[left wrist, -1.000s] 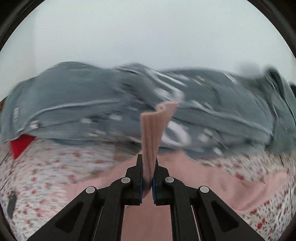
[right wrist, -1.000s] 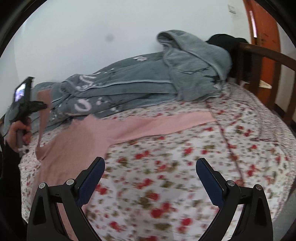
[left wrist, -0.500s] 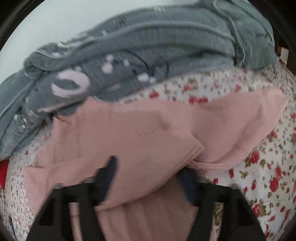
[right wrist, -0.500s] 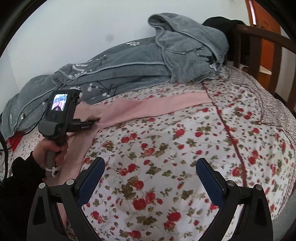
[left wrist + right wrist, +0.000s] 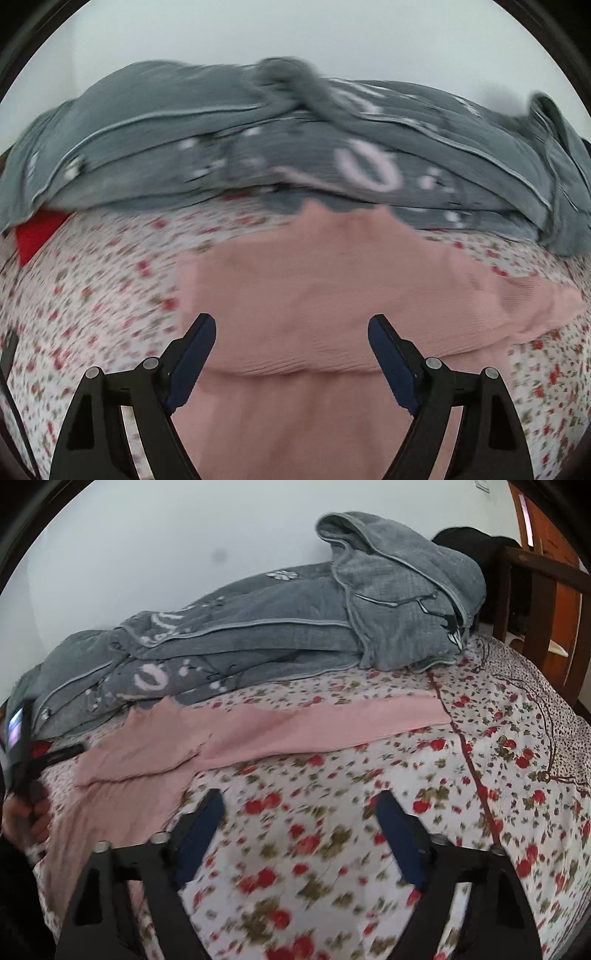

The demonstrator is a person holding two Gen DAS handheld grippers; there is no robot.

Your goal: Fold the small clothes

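Released a second ago, the pink garment [image 5: 258, 734] no longer hangs from the left gripper [image 5: 291, 347]; it lies flat on the floral bedsheet [image 5: 480, 775], one sleeve folded across its body, its far edge touching the grey blanket [image 5: 295, 627]. Over it the left jaws are opening, nothing between them. The right gripper [image 5: 299, 825] hangs over bare sheet, jaws closing on nothing.
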